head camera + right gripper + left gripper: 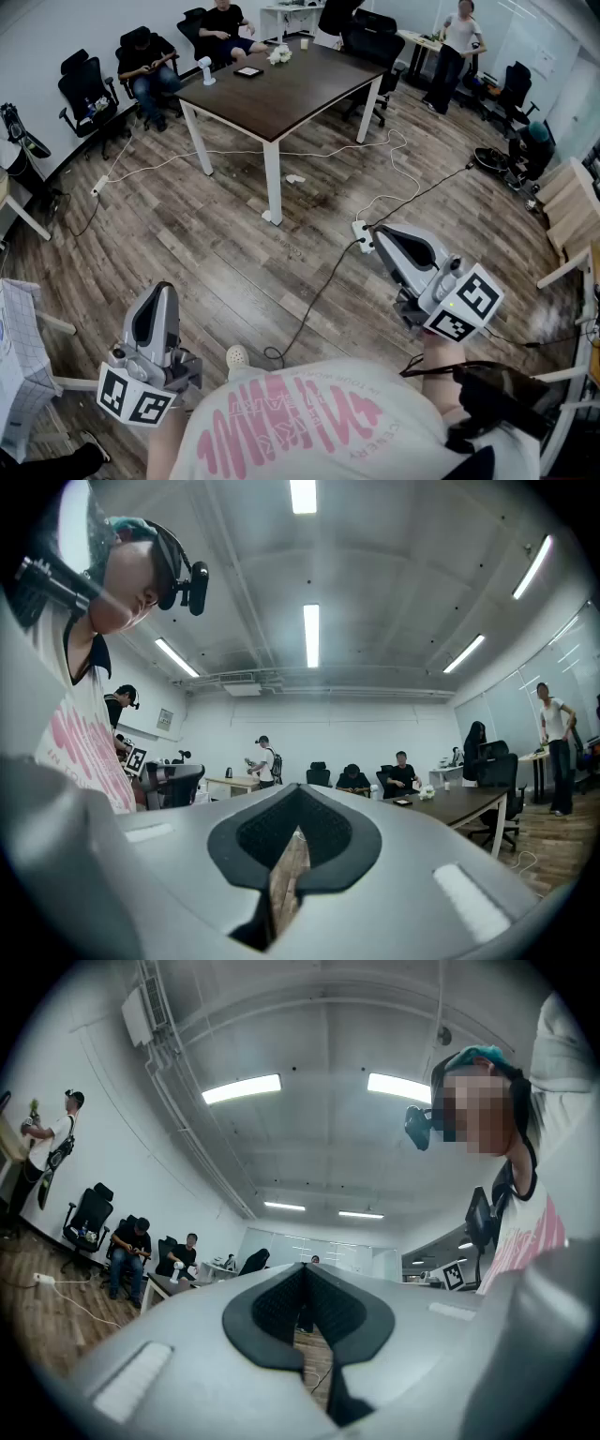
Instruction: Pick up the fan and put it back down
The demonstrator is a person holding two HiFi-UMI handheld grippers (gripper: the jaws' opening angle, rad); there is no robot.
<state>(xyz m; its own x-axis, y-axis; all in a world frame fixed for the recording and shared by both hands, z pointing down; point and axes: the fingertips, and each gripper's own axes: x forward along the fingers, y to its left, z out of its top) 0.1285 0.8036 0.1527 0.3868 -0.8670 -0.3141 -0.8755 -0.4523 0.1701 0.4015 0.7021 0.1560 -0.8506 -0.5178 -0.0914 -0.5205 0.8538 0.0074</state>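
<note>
The fan (206, 70) is a small white one standing upright near the far left corner of the dark table (300, 94), well away from both grippers. It shows small in the left gripper view (176, 1271) and in the right gripper view (375, 792). My left gripper (157, 298) is held low at the left over the wooden floor, jaws shut with nothing between them (305, 1267). At the right, my right gripper (382, 236) also hangs over the floor, its jaws closed together and empty (298, 789).
On the table lie a dark tablet (248, 71) and white flowers (279, 55). A power strip (362, 234) and cables (319, 291) cross the floor. Seated people (150, 61) and office chairs (84, 89) line the far wall. Wooden frames (572, 202) stand at right.
</note>
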